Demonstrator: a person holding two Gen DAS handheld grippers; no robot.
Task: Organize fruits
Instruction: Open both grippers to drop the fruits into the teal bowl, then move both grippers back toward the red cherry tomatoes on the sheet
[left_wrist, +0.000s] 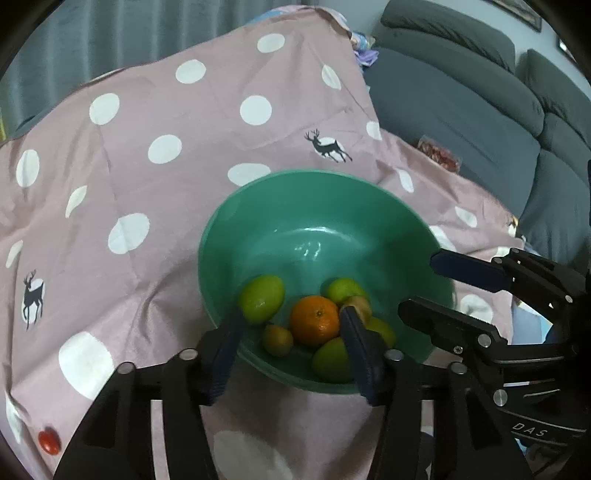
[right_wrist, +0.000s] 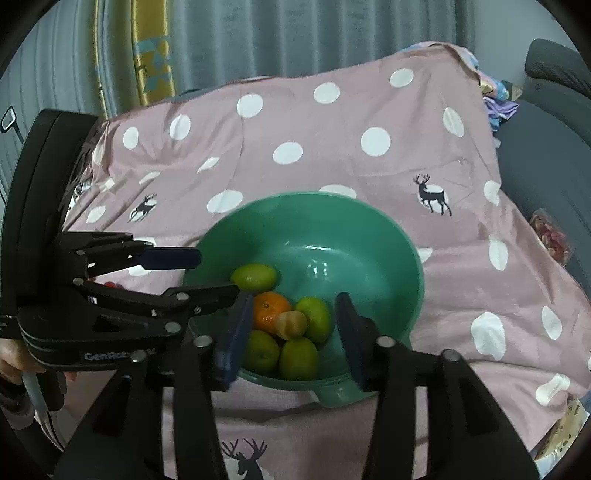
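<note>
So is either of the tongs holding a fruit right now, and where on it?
Nothing is held. The left tongs and right tongs are both open and empty above the green bowl; the orange and the other fruits lie loose inside.

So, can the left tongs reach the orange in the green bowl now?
Probably yes. The left tongs are open and empty right over the orange, nothing covers it. The small brownish fruit and the limes crowd close, so they may get nudged.

— From here, my left tongs (left_wrist: 291, 317) and right tongs (right_wrist: 291, 314) both hang over the near rim of the green bowl (left_wrist: 258, 206), crowding each other.

— I see fruit piled near-side; the bowl's far half is bare, and the pink cloth (left_wrist: 147, 122) beyond lies open.
</note>
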